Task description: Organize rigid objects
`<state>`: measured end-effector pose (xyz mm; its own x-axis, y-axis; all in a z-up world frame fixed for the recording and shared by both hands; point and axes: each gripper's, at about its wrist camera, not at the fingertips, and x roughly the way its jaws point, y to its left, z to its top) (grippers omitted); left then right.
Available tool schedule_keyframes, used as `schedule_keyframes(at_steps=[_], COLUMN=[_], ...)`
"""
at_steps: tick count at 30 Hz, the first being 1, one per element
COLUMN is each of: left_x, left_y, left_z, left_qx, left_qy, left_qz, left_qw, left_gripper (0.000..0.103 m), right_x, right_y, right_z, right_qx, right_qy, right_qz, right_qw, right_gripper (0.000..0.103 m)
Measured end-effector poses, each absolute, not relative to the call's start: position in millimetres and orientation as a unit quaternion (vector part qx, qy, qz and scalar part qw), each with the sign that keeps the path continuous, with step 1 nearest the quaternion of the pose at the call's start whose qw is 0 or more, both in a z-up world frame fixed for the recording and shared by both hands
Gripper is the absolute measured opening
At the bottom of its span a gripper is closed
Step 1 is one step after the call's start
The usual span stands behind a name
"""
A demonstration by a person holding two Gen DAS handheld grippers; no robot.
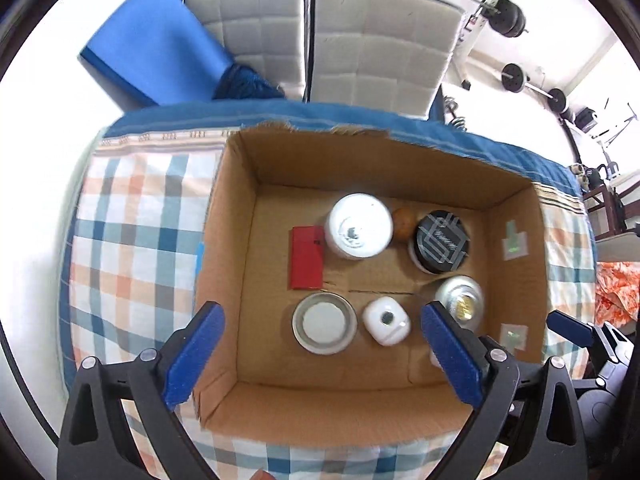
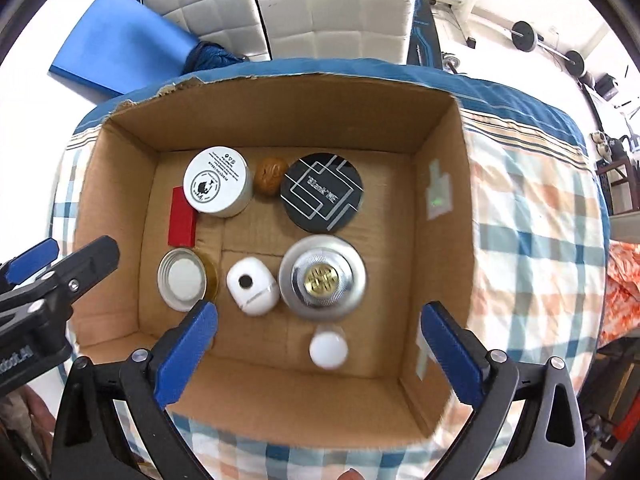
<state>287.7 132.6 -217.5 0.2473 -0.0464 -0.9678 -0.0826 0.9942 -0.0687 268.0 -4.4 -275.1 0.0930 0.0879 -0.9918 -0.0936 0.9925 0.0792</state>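
An open cardboard box (image 1: 432, 396) (image 2: 280, 392) sits on a checked cloth. Inside it are a white jar (image 1: 358, 226) (image 2: 216, 186), a walnut (image 1: 404, 222) (image 2: 271, 176), a black round tin (image 1: 440, 240) (image 2: 322, 198), a red block (image 1: 306, 258) (image 2: 182, 220), a metal-rimmed jar (image 1: 324, 323) (image 2: 184, 279), a white case (image 1: 386, 321) (image 2: 253, 286), a silver round container (image 1: 462, 302) (image 2: 322, 280) and a small white ball (image 2: 328, 350). My left gripper (image 1: 322, 360) is open above the box's near side. My right gripper (image 2: 320, 356) is open above the ball, empty.
The box stands on a table with a checked cloth (image 1: 132, 240) (image 2: 532, 240). Two white padded chairs (image 1: 380, 52) and a blue folder (image 1: 156, 44) stand behind. Gym weights (image 1: 516, 76) are at the far right. The left gripper's body (image 2: 44, 288) shows at the left of the right wrist view.
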Motion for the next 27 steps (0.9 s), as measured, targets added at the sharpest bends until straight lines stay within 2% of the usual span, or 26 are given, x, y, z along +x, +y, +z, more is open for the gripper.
schedule_keyframes(at_steps=[15, 20, 27], left_x=[192, 168, 142], left_y=[101, 99, 101], left_z=[-63, -34, -13], left_qx=[-0.009, -0.018, -0.029], left_qy=[0.515, 0.5, 0.486], left_qz=[0.015, 0.021, 0.034], left_qw=[0.857, 0.866, 0.873], left_gripper=[0.101, 0.101, 0.101], right_x=[175, 138, 112], right_y=[-51, -57, -67], right_z=[-110, -64, -40], right_qx=[0.039, 0.031, 0.027], right_qy=[0.591, 0.559, 0.547], right_qz=[0.078, 0.08, 0.074], right_qw=[0.802, 0.825, 0.833], right_gripper=[0.103, 0.103, 0.103])
